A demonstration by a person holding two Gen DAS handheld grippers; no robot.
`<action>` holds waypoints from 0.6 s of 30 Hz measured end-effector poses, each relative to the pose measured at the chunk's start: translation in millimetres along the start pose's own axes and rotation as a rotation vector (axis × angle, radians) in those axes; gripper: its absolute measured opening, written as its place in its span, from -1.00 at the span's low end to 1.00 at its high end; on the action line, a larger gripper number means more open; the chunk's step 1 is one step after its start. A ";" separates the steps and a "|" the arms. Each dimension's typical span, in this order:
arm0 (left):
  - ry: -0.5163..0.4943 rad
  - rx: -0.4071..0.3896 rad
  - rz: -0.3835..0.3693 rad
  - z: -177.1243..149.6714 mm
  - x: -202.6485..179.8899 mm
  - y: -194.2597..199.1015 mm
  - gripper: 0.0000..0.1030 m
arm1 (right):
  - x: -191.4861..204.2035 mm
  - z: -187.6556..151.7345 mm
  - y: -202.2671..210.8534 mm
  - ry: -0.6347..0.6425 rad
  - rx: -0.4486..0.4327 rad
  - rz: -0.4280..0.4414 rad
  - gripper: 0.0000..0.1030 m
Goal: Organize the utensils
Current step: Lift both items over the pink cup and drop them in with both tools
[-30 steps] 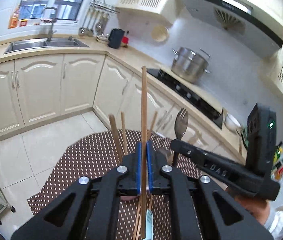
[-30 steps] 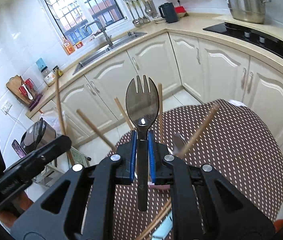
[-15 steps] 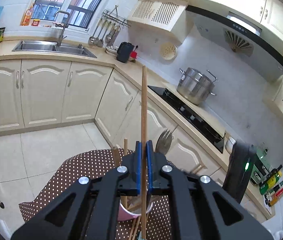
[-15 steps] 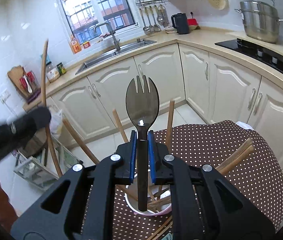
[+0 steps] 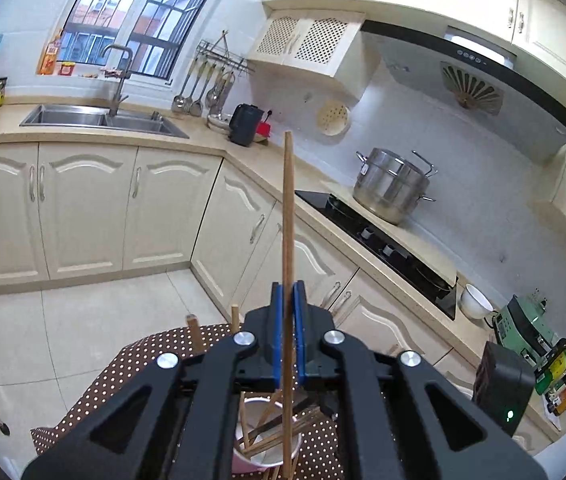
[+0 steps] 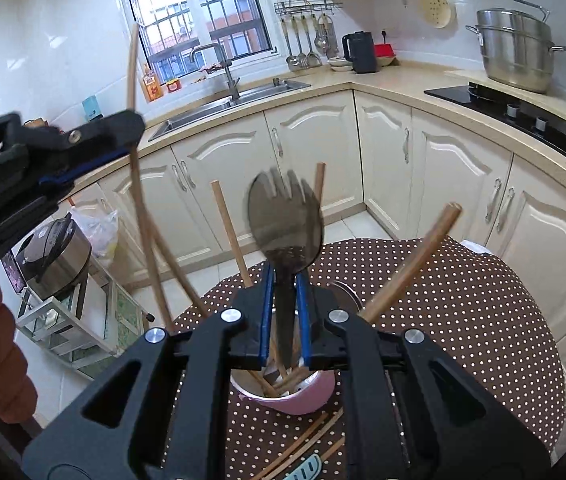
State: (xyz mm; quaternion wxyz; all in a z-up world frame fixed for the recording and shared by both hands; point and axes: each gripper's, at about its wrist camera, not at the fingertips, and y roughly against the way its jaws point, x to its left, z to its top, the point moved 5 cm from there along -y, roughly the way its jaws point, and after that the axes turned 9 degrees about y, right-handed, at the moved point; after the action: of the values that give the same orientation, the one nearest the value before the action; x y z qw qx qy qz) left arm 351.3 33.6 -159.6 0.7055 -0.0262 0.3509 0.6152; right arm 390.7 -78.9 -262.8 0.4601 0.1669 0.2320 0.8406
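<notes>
One round polka-dot table (image 6: 463, 320) stands among cream kitchen cabinets (image 6: 315, 152).

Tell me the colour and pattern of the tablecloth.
The tablecloth is brown with small white polka dots, clearest in the right wrist view.

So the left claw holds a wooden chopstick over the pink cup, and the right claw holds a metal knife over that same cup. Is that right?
Not quite. The right claw grips a dark spork, a spoon bowl ending in tines, not a knife; the right wrist view shows it plainly. The rest holds: the left claw is clamped on a wooden chopstick, and both utensils stand over the pink cup.
</notes>
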 end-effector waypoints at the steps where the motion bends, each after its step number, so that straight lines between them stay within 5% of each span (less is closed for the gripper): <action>1: -0.004 0.001 0.001 -1.2 -0.9 -1.9 -0.90 | -0.5 -3.4 -0.2 -0.005 0.006 0.005 -0.77; 18: -0.063 -0.014 0.045 -25.5 -1.7 -26.1 -0.90 | -2.3 -29.0 18.5 -0.042 0.034 0.020 -0.77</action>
State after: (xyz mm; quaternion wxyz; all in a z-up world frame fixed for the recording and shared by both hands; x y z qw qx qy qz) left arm 362.6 13.9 -188.2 0.7019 -0.0038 0.3246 0.6340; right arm 364.7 -96.4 -277.1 0.4534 0.1948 0.2349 0.8374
